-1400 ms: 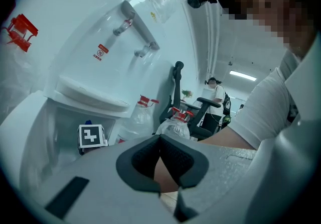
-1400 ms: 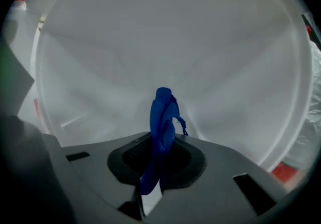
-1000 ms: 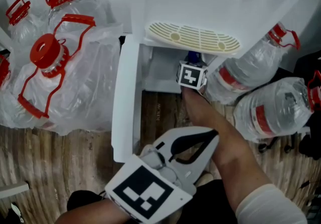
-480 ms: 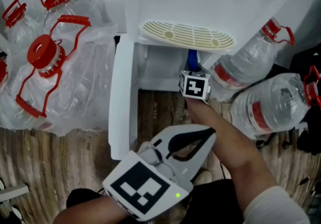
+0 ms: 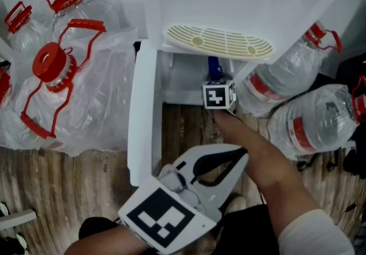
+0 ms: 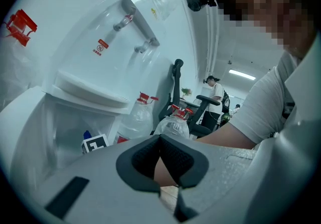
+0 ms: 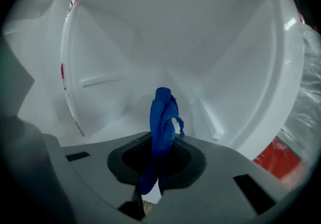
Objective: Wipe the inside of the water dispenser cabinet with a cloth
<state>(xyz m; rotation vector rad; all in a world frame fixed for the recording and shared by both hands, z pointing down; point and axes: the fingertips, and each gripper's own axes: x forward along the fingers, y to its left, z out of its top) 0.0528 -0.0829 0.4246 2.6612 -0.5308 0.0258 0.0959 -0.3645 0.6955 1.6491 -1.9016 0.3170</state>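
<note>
Step in hand: wiping, at the mouth of the white plastic water dispenser cabinet. My right gripper is clamped on a bunched strip of blue cloth, which stands up from the jaws and points into the open compartment. I cannot confirm that the cloth bears on any wall. In my judgement, the next move is to push forward until the cloth presses on the floor or a side panel, then sweep across. My left gripper hangs outside by the open white door, jaws together, holding nothing.
</note>
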